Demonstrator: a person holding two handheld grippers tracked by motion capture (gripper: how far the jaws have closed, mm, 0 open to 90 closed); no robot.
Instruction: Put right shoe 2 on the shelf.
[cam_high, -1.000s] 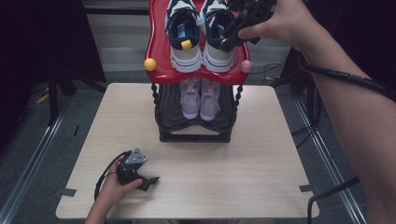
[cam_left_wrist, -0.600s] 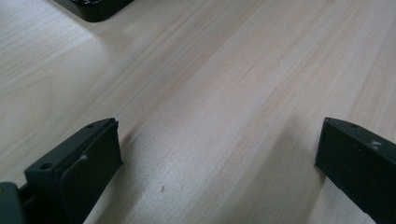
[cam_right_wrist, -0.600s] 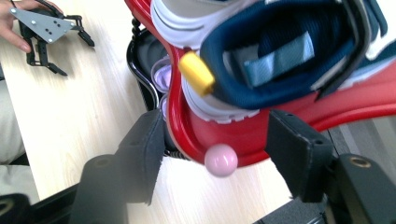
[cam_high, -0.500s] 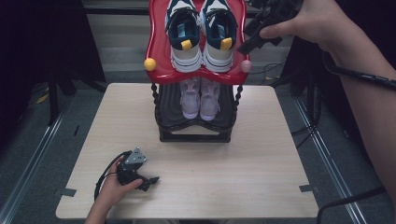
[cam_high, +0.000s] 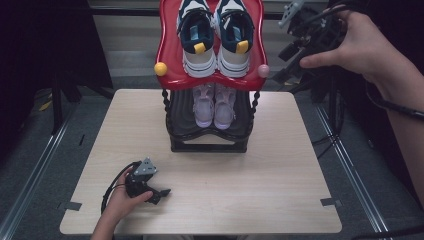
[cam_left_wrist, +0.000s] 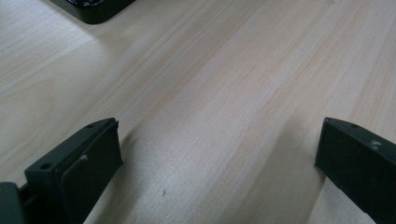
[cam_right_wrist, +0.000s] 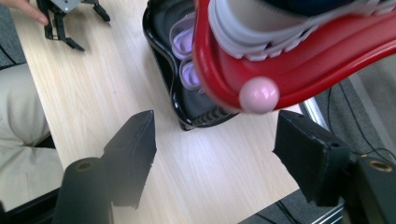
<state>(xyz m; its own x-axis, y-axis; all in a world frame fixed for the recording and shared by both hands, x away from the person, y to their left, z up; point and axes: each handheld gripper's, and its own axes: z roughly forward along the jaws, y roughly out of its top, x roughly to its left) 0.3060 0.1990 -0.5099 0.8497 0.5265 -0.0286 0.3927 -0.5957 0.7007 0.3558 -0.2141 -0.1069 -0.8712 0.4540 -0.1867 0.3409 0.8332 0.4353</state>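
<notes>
A two-tier shoe rack stands at the back of the wooden table (cam_high: 280, 165). Its red upper tray (cam_high: 172, 45) holds a pair of navy and white sneakers (cam_high: 197, 30). The black lower tray (cam_high: 180, 120) holds a pair of pale lilac shoes (cam_high: 214, 102). My right gripper (cam_high: 284, 64) hangs in the air just right of the red tray, beside its pink ball (cam_high: 263, 70). Its jaws have just been opening and are open, gripping nothing; in its own view (cam_right_wrist: 215, 126) the pink ball (cam_right_wrist: 259, 95) lies beyond them. My left gripper (cam_high: 159, 195) rests open on the table's front left, with bare wood between its jaws (cam_left_wrist: 217, 135).
A yellow ball (cam_high: 160, 68) marks the red tray's left corner. Twisted black posts (cam_high: 256, 100) join the two trays. Cables and metal rails run along the floor on both sides of the table. A trouser leg (cam_right_wrist: 18, 140) shows at the near table edge.
My right gripper has drawn away to the right from the right-hand sneaker on the red tray, and its jaws stand wider. The left gripper has not moved.
</notes>
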